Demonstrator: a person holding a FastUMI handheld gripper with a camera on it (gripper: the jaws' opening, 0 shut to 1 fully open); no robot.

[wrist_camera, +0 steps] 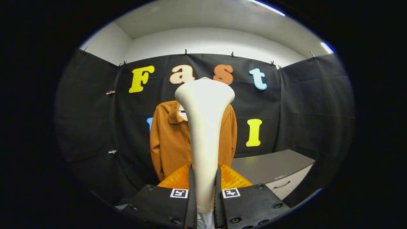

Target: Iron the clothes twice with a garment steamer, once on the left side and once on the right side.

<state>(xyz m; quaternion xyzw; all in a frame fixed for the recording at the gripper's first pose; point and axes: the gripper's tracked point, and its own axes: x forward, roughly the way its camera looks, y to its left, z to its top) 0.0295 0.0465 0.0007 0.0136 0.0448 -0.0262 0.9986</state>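
Here the gripper (204,190) points level at the booth wall, both fingers (191,194) clamped on the white garment steamer (204,127), held upright just before the brown jacket (168,140) hanging beyond; a grey cabinet (273,168) stands right.

No readable text, square black-and-white coded markers (179,193) on the gripper (204,190), nothing legible elsewhere

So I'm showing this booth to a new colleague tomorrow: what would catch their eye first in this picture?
First the white garment steamer, standing upright between the fingers of the gripper, both pressed on its handle, its flared head rising high. Just beyond it hangs the brown jacket, partly hidden behind the steamer. To the jacket's right stands a grey cabinet with a drawer handle.
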